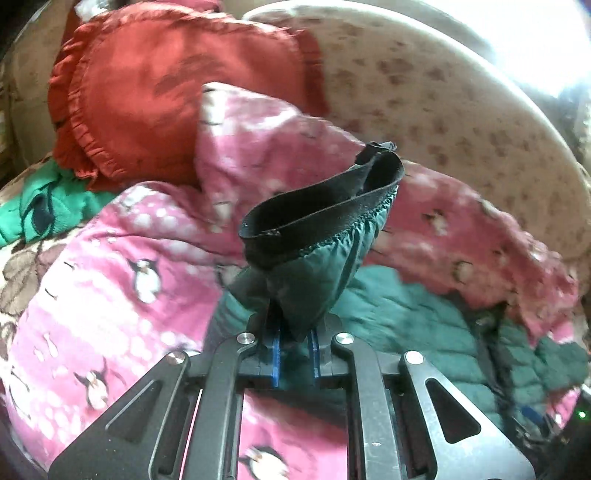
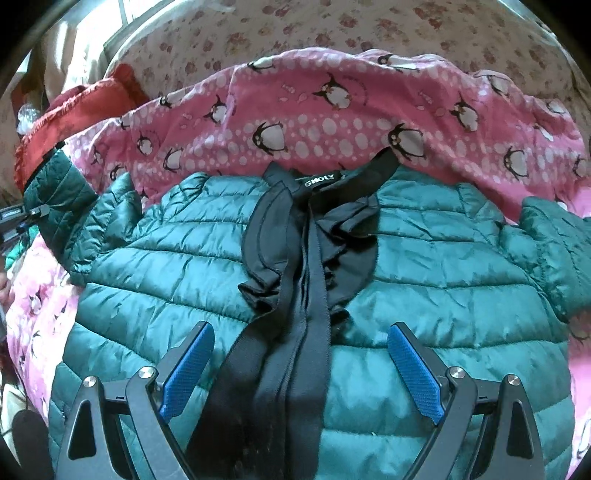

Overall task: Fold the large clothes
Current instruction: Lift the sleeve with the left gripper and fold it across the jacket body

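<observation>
Pink penguin-print blanket [image 2: 332, 122] covers the bed under everything, floral sheet [image 2: 369, 26] beyond it. Your green puffer jacket [image 2: 443, 266] lies flat on the blanket, front up, directly below and ahead of your right gripper [image 2: 301, 363]; black zipper strip [image 2: 295, 332] runs between its fingers, collar at the far end against the blanket. Right jaws stand wide apart, blue pads [image 2: 413, 369] either side of the zipper, nothing pinched; whether they touch the fabric you can't tell.

Your left gripper [image 1: 295, 341] is clamped tight on the jacket's sleeve cuff [image 1: 321, 221]: green fabric bunched between the pads, black elastic cuff opening standing up just ahead of the fingertips. Rest of the jacket lies below and to the right of that gripper. In the right wrist view the same sleeve is raised at the far left edge, gripper hardware just beside it.

Red ruffled cushion [image 1: 147, 103] sits beyond the left gripper, up left. Green patterned cloth [image 1: 48, 206] far left.
</observation>
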### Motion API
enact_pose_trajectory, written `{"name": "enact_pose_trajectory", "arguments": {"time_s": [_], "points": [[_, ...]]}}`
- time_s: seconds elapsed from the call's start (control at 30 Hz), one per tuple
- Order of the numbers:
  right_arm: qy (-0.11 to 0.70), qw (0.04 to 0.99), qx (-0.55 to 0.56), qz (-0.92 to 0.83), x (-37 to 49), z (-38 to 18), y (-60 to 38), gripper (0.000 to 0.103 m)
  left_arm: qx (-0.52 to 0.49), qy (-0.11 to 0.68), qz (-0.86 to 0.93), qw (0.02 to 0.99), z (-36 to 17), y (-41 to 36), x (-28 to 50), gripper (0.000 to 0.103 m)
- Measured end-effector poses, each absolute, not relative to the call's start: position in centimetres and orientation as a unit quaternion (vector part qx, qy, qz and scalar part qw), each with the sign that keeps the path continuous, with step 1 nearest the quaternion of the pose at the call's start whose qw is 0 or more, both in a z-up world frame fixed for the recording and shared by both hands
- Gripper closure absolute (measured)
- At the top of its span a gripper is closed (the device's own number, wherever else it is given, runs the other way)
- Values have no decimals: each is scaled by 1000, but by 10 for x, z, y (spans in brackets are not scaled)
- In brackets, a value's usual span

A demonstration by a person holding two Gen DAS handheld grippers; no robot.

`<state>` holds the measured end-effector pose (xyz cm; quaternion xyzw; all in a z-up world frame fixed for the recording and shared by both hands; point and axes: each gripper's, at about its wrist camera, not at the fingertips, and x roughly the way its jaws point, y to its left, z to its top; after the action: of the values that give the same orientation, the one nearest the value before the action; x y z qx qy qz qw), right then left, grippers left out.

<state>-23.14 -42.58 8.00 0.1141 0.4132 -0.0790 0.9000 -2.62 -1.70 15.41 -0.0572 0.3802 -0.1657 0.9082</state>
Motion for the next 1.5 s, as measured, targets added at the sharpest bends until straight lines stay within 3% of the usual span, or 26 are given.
{"name": "enact_pose_trajectory", "arguments": {"time_s": [0.57, 1.07, 1.17, 1.23, 1.3, 1.5], "points": [[380, 904, 157, -117, -278, 105, -471, 9, -9, 406, -334, 851, 164, -202, -132, 93], [382, 885, 199, -176, -308, 100, -526, 9, 25, 495, -392, 775, 86, -303, -180, 92], [381, 879, 225, -177, -310, 97, -535, 9, 29, 508, -402, 761, 83, -302, -186, 83], [375, 876, 246, -175, -313, 96, -539, 9, 27, 512, -416, 751, 89, -293, -188, 59], [368, 873, 275, -161, -313, 95, -543, 9, 7, 514, -430, 742, 101, -278, -190, 47], [361, 872, 316, -96, -296, 96, -525, 9, 3, 457, -399, 795, 145, -213, -188, 45]]}}
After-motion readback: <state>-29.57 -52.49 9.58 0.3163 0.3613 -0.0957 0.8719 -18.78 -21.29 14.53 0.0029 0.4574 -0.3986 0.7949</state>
